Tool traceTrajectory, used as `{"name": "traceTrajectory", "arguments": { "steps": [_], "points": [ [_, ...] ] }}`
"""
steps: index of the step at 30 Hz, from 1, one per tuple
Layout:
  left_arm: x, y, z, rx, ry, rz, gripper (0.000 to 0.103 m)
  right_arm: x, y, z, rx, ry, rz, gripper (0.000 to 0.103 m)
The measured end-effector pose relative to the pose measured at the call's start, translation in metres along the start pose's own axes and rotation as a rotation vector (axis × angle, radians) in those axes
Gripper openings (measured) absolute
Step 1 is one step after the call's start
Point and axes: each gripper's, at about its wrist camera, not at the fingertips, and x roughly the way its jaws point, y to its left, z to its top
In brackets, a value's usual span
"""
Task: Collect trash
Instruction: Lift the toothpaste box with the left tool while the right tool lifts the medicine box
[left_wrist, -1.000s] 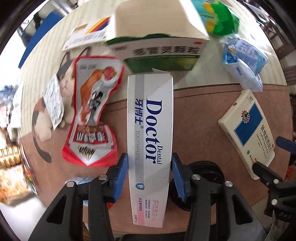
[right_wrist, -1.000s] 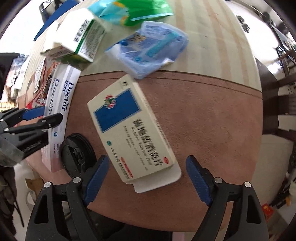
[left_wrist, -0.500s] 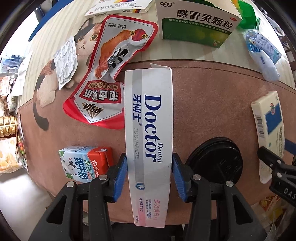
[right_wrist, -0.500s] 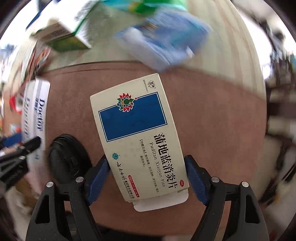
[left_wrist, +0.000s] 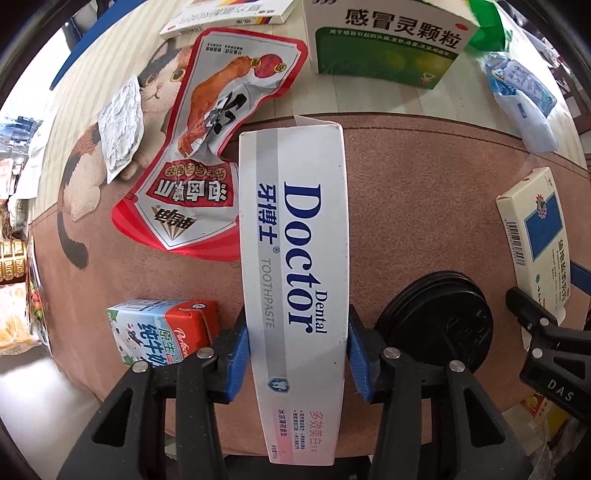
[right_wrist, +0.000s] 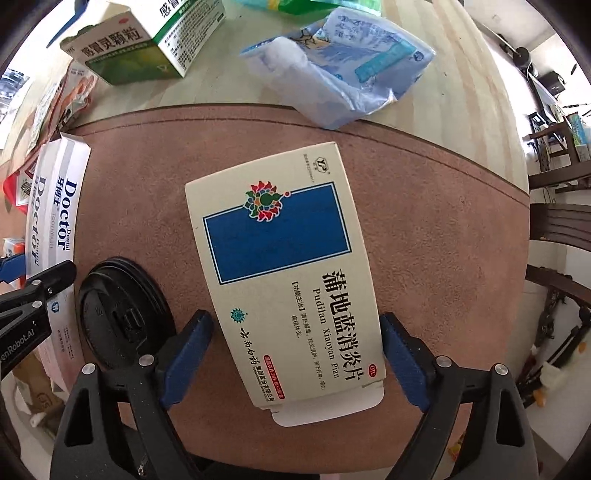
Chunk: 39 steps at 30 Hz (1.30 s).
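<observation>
My left gripper (left_wrist: 297, 350) is shut on a white "Doctor Dental" toothpaste box (left_wrist: 295, 258) and holds it above the table; the box also shows in the right wrist view (right_wrist: 55, 206). My right gripper (right_wrist: 297, 354) is shut on a cream medicine box with a blue panel (right_wrist: 284, 266), its right pad touching the edge and a small gap showing at the left pad. That box also shows at the right of the left wrist view (left_wrist: 535, 243). A black round lid (left_wrist: 439, 317) lies on the brown mat between the two grippers.
On the table lie a red snack pouch (left_wrist: 207, 147), a foil blister pack (left_wrist: 122, 125), a small milk carton (left_wrist: 162, 328), a green medicine box (left_wrist: 384, 40), a blue plastic wrapper (right_wrist: 340, 70) and a flat box (left_wrist: 229, 11). Dark wooden chairs (right_wrist: 561, 229) stand at the right.
Both grippers have risen with their boxes. The right gripper closed around the medicine box and lifted it. The milk carton came into the left wrist view.
</observation>
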Motion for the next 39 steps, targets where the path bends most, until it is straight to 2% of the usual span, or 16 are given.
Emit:
{"name": "traceTrajectory", "arguments": {
  "steps": [2, 4, 10, 11, 16, 23, 29, 31, 33, 35, 39],
  "points": [
    [-0.007, 0.006, -0.006, 0.001, -0.021, -0.001, 0.043, -0.007, -0.001, -0.015, -0.002, -0.021, -0.002, 0.081],
    [-0.012, 0.010, -0.013, -0.006, -0.036, -0.006, 0.043, -0.012, -0.016, -0.032, -0.005, -0.032, 0.017, 0.080],
    [-0.031, 0.017, -0.037, -0.034, -0.089, -0.020, 0.043, -0.025, -0.026, -0.040, 0.003, -0.060, 0.043, 0.079],
    [-0.035, 0.018, -0.041, -0.035, -0.099, -0.021, 0.043, -0.033, -0.025, -0.033, 0.008, -0.067, 0.051, 0.079],
    [-0.055, 0.023, -0.065, -0.052, -0.162, -0.023, 0.043, -0.063, -0.038, -0.050, 0.023, -0.124, 0.093, 0.079],
    [-0.101, 0.028, -0.092, -0.074, -0.291, 0.019, 0.043, -0.118, -0.054, -0.068, 0.026, -0.224, 0.154, 0.079],
    [-0.142, 0.033, -0.139, -0.085, -0.427, 0.062, 0.043, -0.163, -0.025, -0.099, 0.043, -0.319, 0.189, 0.079],
    [-0.146, 0.039, -0.152, -0.094, -0.450, 0.038, 0.043, -0.176, -0.015, -0.116, 0.047, -0.345, 0.195, 0.079],
    [-0.151, 0.047, -0.174, -0.120, -0.456, -0.013, 0.043, -0.177, 0.010, -0.124, 0.047, -0.361, 0.207, 0.079],
    [-0.151, 0.058, -0.199, -0.155, -0.449, -0.086, 0.043, -0.181, 0.034, -0.138, 0.038, -0.368, 0.219, 0.079],
    [-0.137, 0.078, -0.253, -0.236, -0.395, -0.246, 0.043, -0.183, 0.055, -0.184, 0.022, -0.352, 0.243, 0.079]
  ]
}}
